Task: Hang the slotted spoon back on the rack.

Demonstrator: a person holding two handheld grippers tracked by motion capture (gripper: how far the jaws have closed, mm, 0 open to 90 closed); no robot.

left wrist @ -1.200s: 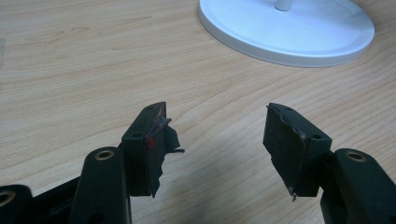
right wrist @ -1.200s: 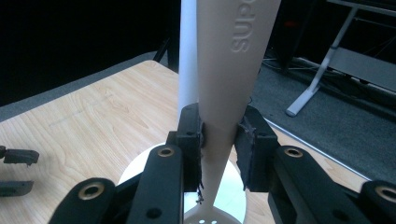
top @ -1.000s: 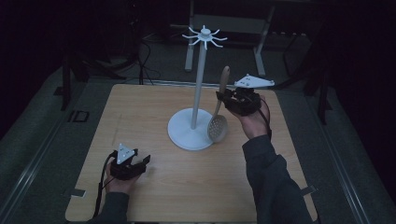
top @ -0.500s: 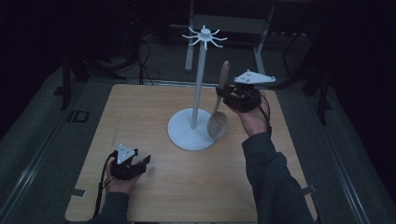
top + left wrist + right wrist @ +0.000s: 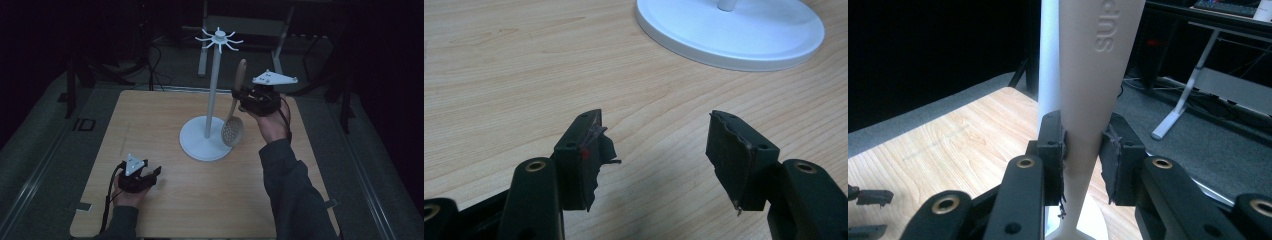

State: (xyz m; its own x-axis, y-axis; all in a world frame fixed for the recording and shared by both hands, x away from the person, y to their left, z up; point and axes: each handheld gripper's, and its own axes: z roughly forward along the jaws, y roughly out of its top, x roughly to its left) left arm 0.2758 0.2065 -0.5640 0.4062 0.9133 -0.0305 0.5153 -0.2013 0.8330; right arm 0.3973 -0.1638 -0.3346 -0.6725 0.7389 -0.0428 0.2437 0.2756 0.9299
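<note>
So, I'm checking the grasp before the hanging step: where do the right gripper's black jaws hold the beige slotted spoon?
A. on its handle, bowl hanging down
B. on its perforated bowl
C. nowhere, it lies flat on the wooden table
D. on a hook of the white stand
A: the right gripper clamps the handle of the beige slotted spoon, and the perforated bowl hangs down beside the white stand.

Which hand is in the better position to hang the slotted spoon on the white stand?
Right. The right gripper is already shut on the slotted spoon, upright beside the white stand. The left gripper rests open near the table's front edge, far from the hooks.
</note>
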